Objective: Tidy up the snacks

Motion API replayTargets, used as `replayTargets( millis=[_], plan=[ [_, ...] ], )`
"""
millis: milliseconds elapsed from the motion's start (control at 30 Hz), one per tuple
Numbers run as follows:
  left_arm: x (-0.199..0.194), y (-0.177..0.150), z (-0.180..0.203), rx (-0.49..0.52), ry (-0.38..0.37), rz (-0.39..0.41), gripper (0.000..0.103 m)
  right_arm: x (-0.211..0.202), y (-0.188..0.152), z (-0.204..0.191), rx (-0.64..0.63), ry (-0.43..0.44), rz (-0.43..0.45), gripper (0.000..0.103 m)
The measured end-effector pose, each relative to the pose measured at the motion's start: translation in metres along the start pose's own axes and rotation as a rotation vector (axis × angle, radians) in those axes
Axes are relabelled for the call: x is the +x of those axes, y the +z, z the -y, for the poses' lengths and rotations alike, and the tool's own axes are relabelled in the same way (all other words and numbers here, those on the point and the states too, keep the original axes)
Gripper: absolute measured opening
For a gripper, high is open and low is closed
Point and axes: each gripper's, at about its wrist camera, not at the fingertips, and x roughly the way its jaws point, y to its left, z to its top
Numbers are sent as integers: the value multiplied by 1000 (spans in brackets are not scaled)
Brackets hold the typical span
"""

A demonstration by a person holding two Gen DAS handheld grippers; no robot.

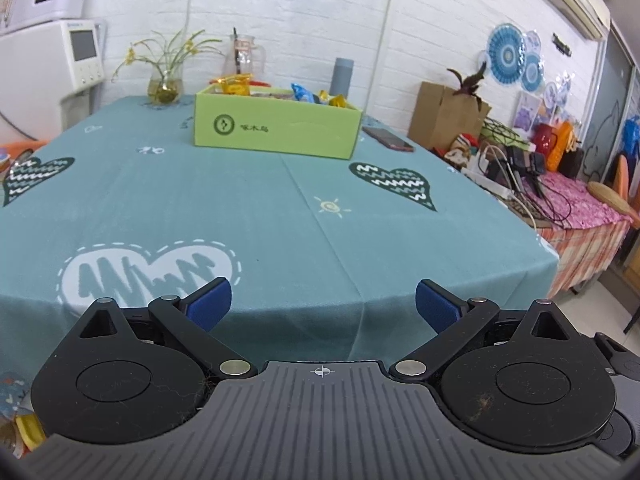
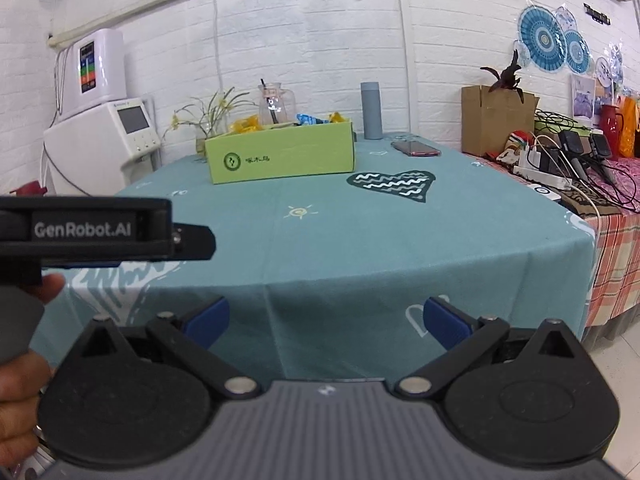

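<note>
Both grippers empty at the table's near edge.
We hold the left gripper (image 1: 323, 304) and right gripper (image 2: 327, 320) with jaws spread wide, gripping nothing. The green box (image 1: 276, 130) of snacks (image 1: 302, 92) sits toward the far edge of the table (image 1: 248, 200), a phone (image 1: 387, 138) beside it.

Both cameras look forward along their own claw from the near edge of the teal cloth-covered surface (image 1: 256, 200), toward the white brick wall. The left claw (image 1: 323, 306) sits close over the edge; the right claw (image 2: 326, 322) hangs back, off the edge. Both views share the lime-green cardboard box (image 1: 276, 128), far ahead of each claw.
</note>
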Motion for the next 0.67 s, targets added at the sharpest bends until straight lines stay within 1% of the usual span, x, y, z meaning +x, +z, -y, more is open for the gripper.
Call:
replayTargets(
  millis=[433, 567, 667],
  plan=[
    [7, -3, 1, 1, 12, -29, 87, 7, -4, 13, 17, -15, -24, 103],
    [9, -4, 0, 2, 21, -31, 79, 7, -4, 14, 14, -11, -26, 103],
    [8, -5, 0, 2, 9, -28, 81, 3, -3, 13, 12, -16, -11, 103]
  ],
)
